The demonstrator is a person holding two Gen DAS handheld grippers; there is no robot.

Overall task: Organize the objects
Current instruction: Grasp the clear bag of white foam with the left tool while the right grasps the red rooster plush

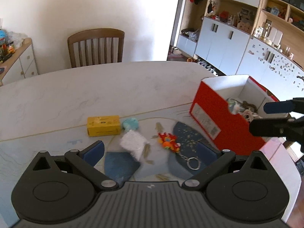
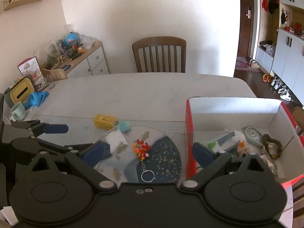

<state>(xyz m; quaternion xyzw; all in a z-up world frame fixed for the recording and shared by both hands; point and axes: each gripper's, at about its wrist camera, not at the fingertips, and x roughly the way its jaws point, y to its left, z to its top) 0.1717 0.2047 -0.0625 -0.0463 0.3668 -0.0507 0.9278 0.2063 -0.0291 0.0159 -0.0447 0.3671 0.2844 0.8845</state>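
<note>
A red box [image 1: 210, 117] [image 2: 189, 129] with white inside stands at the table's right and holds several small items, among them a doll [image 2: 244, 150]. On the mat lie a yellow box [image 1: 103, 125] [image 2: 105, 121], a teal lump [image 1: 130, 123] [image 2: 123, 126], a white fluffy pad [image 1: 134, 142] [image 2: 115, 139] and a red-orange keychain toy [image 1: 168, 140] [image 2: 141, 147] with a ring [image 1: 193, 163] [image 2: 147, 176]. My left gripper [image 1: 151, 151] [image 2: 62, 138] is open and empty, just before the pad and toy. My right gripper [image 2: 151, 153] [image 1: 266, 116] is open and empty, its right finger inside the red box.
A wooden chair [image 1: 96, 46] [image 2: 159, 54] stands behind the table. A mug [image 2: 18, 111], blue cloth [image 2: 36, 97] and yellow tissue holder [image 2: 21, 92] sit at the table's far left. A cluttered sideboard [image 2: 85, 60] and white cabinets [image 1: 222, 39] line the walls.
</note>
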